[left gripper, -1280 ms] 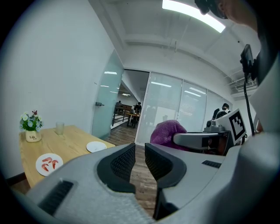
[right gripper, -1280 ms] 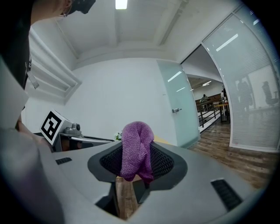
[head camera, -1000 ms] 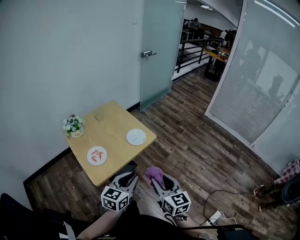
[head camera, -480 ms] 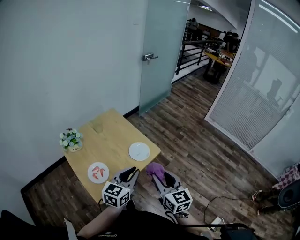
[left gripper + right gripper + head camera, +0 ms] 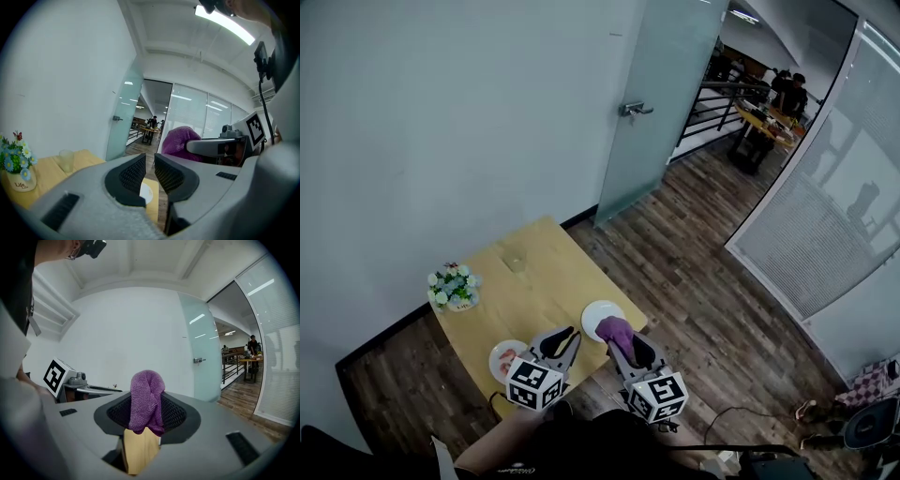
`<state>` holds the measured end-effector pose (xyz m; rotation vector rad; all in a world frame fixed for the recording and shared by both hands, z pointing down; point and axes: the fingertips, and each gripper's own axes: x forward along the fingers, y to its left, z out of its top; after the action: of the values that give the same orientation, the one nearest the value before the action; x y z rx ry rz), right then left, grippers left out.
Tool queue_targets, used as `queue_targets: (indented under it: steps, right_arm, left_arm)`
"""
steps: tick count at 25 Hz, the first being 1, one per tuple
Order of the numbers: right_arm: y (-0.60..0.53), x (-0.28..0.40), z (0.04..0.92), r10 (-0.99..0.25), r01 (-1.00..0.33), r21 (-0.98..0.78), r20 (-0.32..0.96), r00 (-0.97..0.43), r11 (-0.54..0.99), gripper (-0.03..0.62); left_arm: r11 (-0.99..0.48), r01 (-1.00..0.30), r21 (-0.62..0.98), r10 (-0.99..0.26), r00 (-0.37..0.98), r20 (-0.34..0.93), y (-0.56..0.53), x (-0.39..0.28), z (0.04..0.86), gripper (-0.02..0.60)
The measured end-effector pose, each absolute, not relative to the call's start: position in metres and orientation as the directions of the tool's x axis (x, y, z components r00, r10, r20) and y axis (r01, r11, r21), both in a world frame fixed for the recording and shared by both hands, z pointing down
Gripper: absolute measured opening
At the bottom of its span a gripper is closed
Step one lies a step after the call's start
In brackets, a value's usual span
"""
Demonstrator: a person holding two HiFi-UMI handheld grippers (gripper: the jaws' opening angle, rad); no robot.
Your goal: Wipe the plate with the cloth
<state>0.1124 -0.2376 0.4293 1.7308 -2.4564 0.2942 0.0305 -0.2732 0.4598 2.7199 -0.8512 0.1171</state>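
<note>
The round white plate (image 5: 596, 313) is lying near the front right corner of the light wooden table (image 5: 539, 286). In the head view the purple terry cloth (image 5: 614, 329) is overlapping its right side. The right gripper (image 5: 146, 414) is clamping this cloth between its jaws, and the cloth is bulging up above them. The left gripper (image 5: 149, 163) is hovering just beside, with its jaws pressed almost together and nothing inside. A second white plate with red food (image 5: 499, 354) is lying further left. A small pot of flowers (image 5: 453, 289) and a clear cup (image 5: 517, 262) are standing farther back.
</note>
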Motion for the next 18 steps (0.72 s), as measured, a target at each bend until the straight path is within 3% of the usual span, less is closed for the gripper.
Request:
queue_targets:
  steps: [18]
  right_arm:
    - [-0.286,0.147,0.442,-0.887,-0.913,-0.141,0.220,-0.405,0.382,0.153]
  left_arm:
    - [-0.750,-0.613,0.248,-0.572,0.790,0.221,-0.311,0.073,0.469,0.054]
